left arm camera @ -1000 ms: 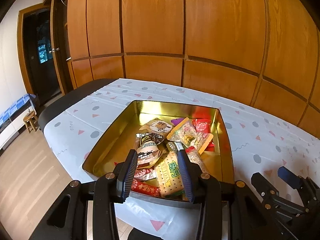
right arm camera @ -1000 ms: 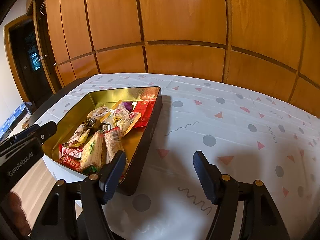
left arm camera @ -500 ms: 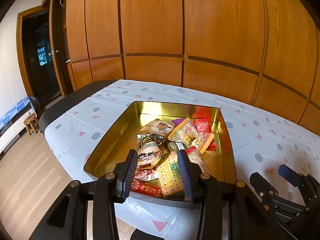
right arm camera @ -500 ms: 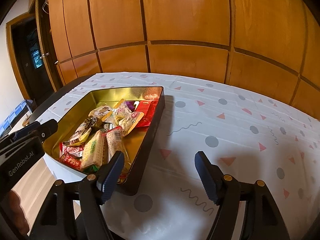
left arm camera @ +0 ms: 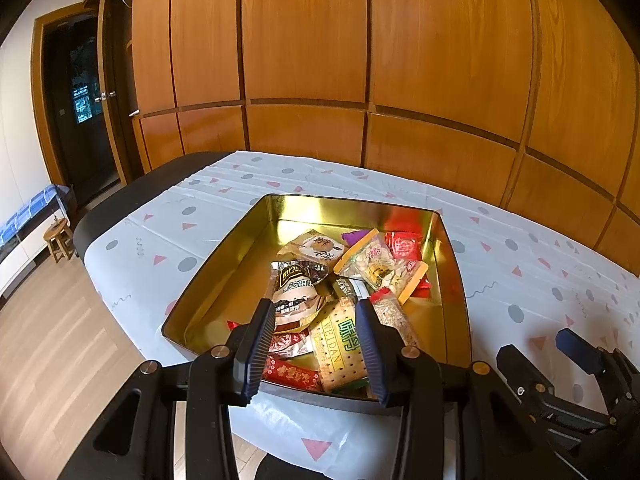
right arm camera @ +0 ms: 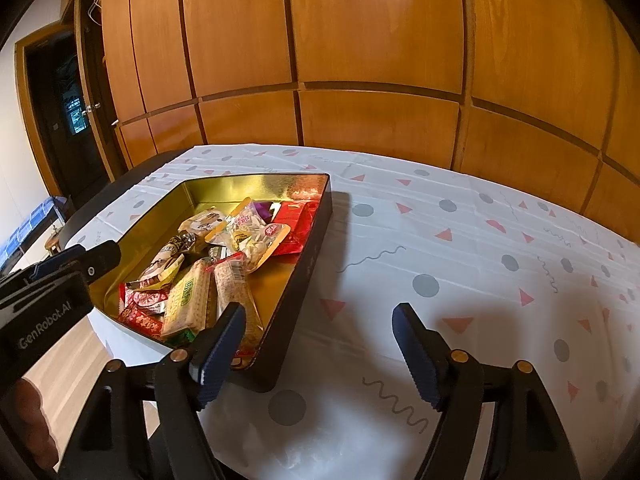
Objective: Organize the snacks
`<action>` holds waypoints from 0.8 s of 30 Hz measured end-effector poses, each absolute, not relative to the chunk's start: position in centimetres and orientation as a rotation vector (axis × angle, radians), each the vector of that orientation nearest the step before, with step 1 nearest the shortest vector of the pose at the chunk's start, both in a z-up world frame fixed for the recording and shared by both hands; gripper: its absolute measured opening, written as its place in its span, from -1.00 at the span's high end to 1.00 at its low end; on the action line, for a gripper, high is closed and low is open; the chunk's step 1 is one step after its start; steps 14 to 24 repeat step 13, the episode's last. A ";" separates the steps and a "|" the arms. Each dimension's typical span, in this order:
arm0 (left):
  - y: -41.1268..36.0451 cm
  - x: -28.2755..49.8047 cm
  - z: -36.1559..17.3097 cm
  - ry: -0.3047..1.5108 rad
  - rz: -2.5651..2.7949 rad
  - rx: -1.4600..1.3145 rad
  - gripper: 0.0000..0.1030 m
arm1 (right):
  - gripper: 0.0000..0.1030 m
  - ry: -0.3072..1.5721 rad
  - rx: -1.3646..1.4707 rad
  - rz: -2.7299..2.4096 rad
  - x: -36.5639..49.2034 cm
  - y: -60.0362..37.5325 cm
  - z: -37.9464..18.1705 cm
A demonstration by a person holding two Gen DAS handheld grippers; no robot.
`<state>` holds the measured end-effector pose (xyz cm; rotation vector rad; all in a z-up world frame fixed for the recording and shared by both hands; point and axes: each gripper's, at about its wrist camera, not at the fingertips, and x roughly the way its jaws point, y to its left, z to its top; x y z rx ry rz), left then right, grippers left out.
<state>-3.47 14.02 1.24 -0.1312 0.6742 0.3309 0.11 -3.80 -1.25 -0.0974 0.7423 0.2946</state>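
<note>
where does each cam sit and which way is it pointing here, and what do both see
Left wrist view: on the left gripper, angled down over the gold tin of snacks; the right gripper shows at lower right.
Right wrist view: on the right gripper, open, jaws just widened, nothing between, angled down at the tablecloth beside the tin; the left gripper and a hand show at left.
Shared: tin, snacks, tablecloth, wooden panel wall.

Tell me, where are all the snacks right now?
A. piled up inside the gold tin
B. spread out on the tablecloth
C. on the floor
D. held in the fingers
A: the snack packets all lie heaped inside the gold tin, while the tablecloth beside it carries none, and neither the left gripper nor the right gripper has anything between its fingers.
</note>
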 end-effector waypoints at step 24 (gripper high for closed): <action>14.2 -3.1 1.2 0.667 0.295 -0.140 0.37 | -0.52 0.758 -0.073 0.288 0.7 -4.6 -1.6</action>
